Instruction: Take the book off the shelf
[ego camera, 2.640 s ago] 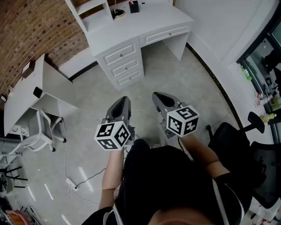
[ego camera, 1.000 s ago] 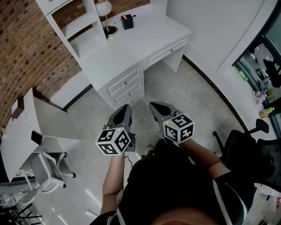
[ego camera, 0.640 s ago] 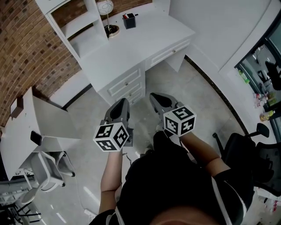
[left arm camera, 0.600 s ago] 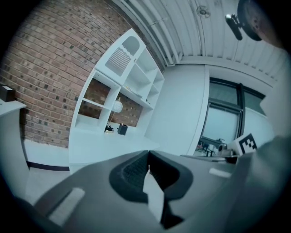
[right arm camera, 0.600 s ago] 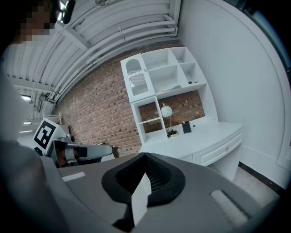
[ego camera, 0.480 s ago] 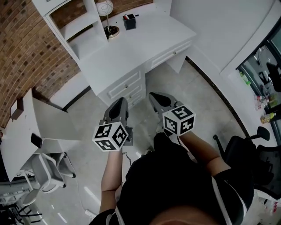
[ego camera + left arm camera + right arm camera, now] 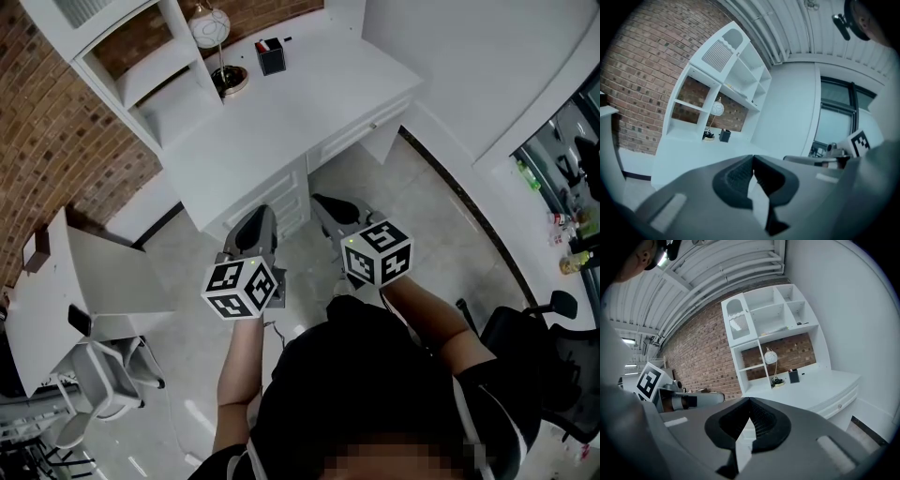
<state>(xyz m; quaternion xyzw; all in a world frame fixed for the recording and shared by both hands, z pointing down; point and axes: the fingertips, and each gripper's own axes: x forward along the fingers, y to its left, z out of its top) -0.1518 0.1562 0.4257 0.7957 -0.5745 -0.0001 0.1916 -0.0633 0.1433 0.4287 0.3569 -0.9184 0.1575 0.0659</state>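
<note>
A white curved tabletop (image 7: 291, 112) fills the upper middle, seen from above, with drawers (image 7: 286, 192) under its front edge. Near its back stands a lamp (image 7: 210, 26) with a round white globe. Just right of the lamp's base sits a small black box (image 7: 271, 57). A red brick wall (image 7: 47, 141) runs along the left. At lower left are a white side table (image 7: 56, 281) and a white chair (image 7: 98, 384). A black office chair (image 7: 553, 347) stands at lower right on the pale grey floor (image 7: 441, 234).
</note>
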